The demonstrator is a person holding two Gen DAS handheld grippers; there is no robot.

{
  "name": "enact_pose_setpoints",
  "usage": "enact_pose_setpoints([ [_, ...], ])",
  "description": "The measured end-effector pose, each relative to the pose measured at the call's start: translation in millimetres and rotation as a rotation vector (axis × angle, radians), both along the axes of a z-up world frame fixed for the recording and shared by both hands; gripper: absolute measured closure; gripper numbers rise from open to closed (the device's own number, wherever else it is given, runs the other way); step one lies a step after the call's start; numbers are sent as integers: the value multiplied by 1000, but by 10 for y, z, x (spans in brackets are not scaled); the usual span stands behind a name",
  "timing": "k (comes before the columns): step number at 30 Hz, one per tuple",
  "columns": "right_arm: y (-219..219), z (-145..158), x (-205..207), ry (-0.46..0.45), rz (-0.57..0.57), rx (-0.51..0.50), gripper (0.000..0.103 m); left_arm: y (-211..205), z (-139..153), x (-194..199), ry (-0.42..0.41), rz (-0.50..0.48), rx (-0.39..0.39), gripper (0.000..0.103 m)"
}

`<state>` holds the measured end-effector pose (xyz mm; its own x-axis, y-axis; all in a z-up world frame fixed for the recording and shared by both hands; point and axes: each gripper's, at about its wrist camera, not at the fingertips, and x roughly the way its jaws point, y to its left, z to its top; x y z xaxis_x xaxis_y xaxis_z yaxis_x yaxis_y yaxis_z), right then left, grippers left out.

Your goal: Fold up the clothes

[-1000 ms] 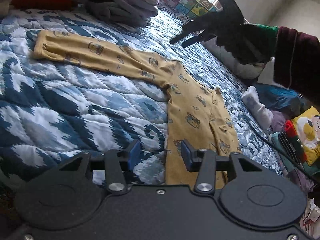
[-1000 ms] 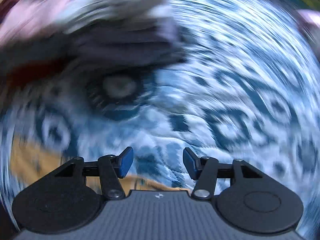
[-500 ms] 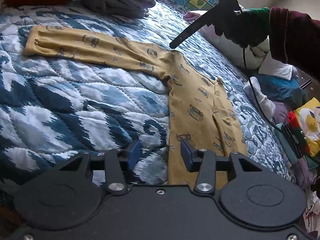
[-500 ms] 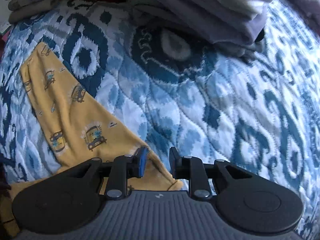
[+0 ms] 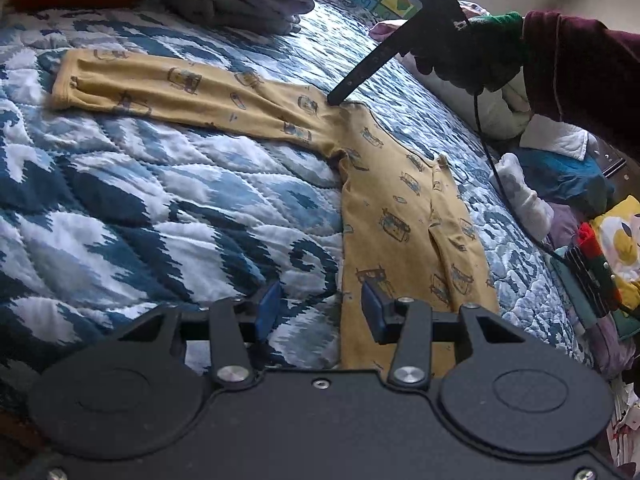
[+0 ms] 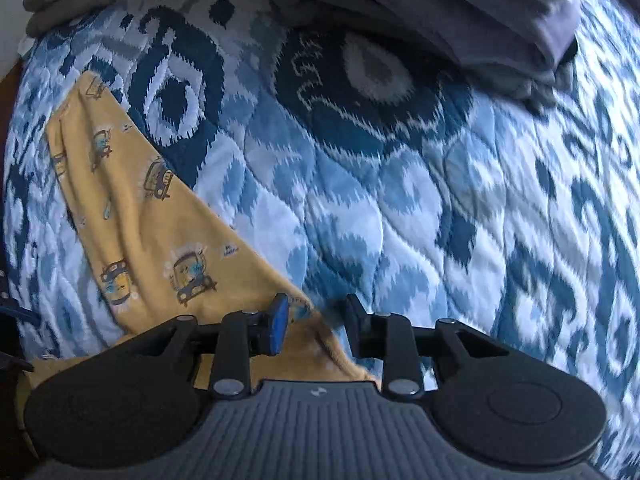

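Evidently the yellow top (image 5: pixel 384 200) is lying flat on the blue quilt (image 5: pixel 160 208) so that it can be folded, its body running toward six o'clock in the left wrist view and one long sleeve (image 5: pixel 180 88) stretching away toward ten o'clock. The right gripper (image 6: pixel 314 326) is pointing down at the spot where sleeve meets shoulder, and the person's gloved hand (image 5: pixel 472 56) is driving it from two o'clock; that looks like the place to take hold for turning the sleeve in over the body. Its jaws have just been opening a little after a quick narrowing, and they are standing partly apart with a ridge of yellow cloth rising between them; the blue pad (image 6: pixel 278 328) is sitting at the fabric, but I cannot tell whether the pair is actually pinching it. The left gripper (image 5: pixel 320 312) is hovering over the hem edge at six o'clock, jaws apart and holding nothing, seemingly ready to steady that end. The bottom of the top is disappearing under the left gripper's body, so the hem is not showing. A grey pile of clothes (image 5: pixel 248 0) at twelve o'clock is being cut off by the frame, and the heap of bright things (image 5: pixel 600 248) at three o'clock is too jumbled to sort out.
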<state>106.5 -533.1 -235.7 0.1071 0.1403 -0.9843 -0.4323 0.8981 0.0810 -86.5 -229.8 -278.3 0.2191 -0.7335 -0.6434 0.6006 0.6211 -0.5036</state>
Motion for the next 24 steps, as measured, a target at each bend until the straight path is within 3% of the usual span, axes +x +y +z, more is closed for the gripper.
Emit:
enact_pose_setpoints([
  [7, -29, -32, -52, 9, 1, 39, 72, -51, 10, -94, -18, -36, 25, 60],
  [8, -54, -29, -67, 15, 0, 48, 78, -56, 7, -100, -19, -36, 28, 60],
  [9, -66, -12, -89, 11, 8, 50, 94, -62, 3, -103, -20, -36, 31, 60],
  [17, -120, 213, -240, -86, 64, 56, 97, -157, 8, -117, -40, -59, 48, 60],
  [19, -136, 251, -295, -102, 69, 50, 97, -183, 13, -138, -50, -73, 56, 70],
  [20, -132, 266, -316, -111, 69, 49, 97, -191, 12, -151, -52, -79, 62, 88],
  [21, -122, 280, -335, -120, 68, 50, 97, -197, 12, -168, -56, -83, 67, 98],
  [24, -107, 322, -396, -147, 66, 52, 97, -211, 13, -230, -72, -93, 82, 100],
])
